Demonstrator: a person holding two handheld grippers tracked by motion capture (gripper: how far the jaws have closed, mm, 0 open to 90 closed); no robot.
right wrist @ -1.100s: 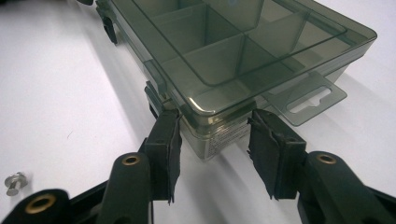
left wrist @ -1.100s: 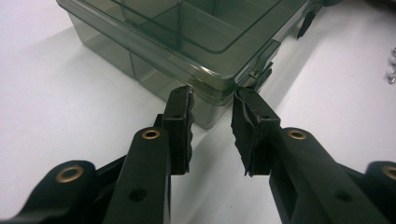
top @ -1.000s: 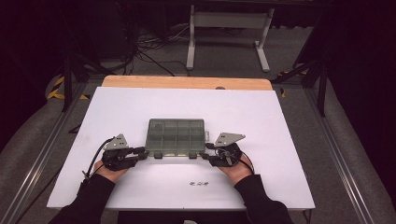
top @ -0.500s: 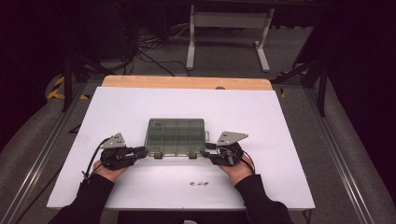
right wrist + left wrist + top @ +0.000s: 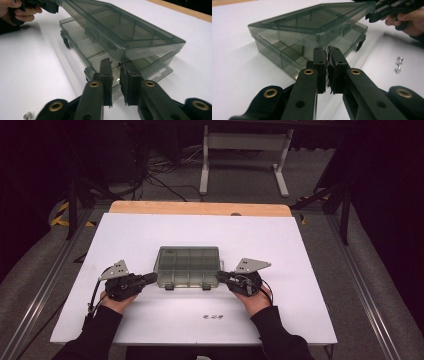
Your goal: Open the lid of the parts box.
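A smoky clear compartment box (image 5: 189, 265) lies in the middle of the white table (image 5: 150, 232). Its lid (image 5: 312, 20) is lifted a little at the front, hinged at the far side, with two latch tabs hanging free. My left gripper (image 5: 152, 279) lies level at the box's front left corner, and its jaws have just been closing on the lid's corner (image 5: 326, 53). My right gripper (image 5: 220, 277) mirrors it at the front right corner. Its jaws have also just been closing, with the lid's (image 5: 120, 25) corner pinched between them (image 5: 116, 65).
A few small metal parts (image 5: 213, 316) lie on the table in front of the box, between my forearms. A wooden strip (image 5: 200, 208) runs along the table's far edge. Beyond it are a white stand (image 5: 245, 150) and cables on the floor.
Both grippers have edged in against the box's front corners. The hands and the box have otherwise stayed in place.
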